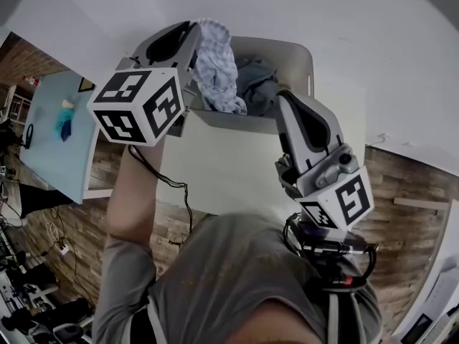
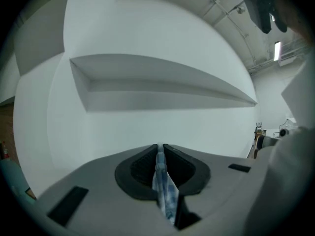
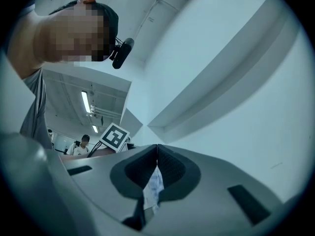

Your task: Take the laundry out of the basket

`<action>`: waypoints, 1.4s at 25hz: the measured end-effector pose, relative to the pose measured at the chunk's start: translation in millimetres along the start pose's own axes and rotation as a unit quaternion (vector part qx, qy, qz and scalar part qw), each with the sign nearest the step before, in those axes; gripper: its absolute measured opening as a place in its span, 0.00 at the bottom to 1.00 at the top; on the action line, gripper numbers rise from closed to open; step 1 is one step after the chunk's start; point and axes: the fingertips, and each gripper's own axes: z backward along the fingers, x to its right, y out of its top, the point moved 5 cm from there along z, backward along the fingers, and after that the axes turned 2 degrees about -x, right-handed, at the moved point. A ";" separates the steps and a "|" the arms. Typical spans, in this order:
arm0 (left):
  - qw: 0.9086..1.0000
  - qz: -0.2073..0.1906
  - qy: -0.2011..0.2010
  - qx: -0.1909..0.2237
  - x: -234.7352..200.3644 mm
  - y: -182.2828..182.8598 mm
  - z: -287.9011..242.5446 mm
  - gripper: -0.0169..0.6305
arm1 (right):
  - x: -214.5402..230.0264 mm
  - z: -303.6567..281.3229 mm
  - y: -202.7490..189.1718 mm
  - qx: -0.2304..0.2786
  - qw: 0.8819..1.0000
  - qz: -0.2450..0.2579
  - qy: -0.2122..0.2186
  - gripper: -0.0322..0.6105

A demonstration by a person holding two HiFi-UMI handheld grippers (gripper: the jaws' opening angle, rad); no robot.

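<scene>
A grey laundry basket (image 1: pixel 303 54) stands on a white table (image 1: pixel 229 174) against the wall, with a dark grey garment (image 1: pixel 257 84) inside. My left gripper (image 1: pixel 195 31) is raised over the basket's left side and is shut on a pale blue patterned cloth (image 1: pixel 216 64), which hangs down into the basket. In the left gripper view the cloth (image 2: pixel 165 191) is pinched between the pads of that gripper (image 2: pixel 160 149). My right gripper (image 1: pixel 282 96) sits at the basket's front rim. Its pads (image 3: pixel 170 168) are closed, with a strip of pale patterned cloth (image 3: pixel 153 187) caught between them.
A light blue panel (image 1: pixel 54 145) with small items stands at the left over a wood-look floor (image 1: pixel 401 192). A black cable (image 1: pixel 176 188) dangles from the left arm. A white wall with a ledge (image 2: pixel 162 77) is close ahead. People stand far behind in the right gripper view.
</scene>
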 end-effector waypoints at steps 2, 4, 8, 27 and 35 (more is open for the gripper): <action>1.000 -0.001 0.007 0.016 2.1 15.5 14.2 0.10 | -5.7 3.5 5.9 0.005 1.000 0.001 0.007 0.06; 0.999 -0.004 0.017 0.034 6.6 32.4 27.4 0.10 | -10.1 9.9 13.2 0.010 1.000 0.002 0.014 0.06; 0.997 -0.016 0.036 0.064 12.4 62.6 44.1 0.10 | -12.1 18.3 17.1 0.017 1.000 -0.004 0.025 0.06; 0.984 -0.013 0.093 0.152 19.1 114.6 159.8 0.10 | -39.2 22.4 6.5 0.008 0.995 -0.032 0.090 0.06; 0.981 -0.020 0.098 0.167 26.2 120.2 163.2 0.10 | -25.8 19.1 0.9 0.003 0.993 -0.037 0.110 0.06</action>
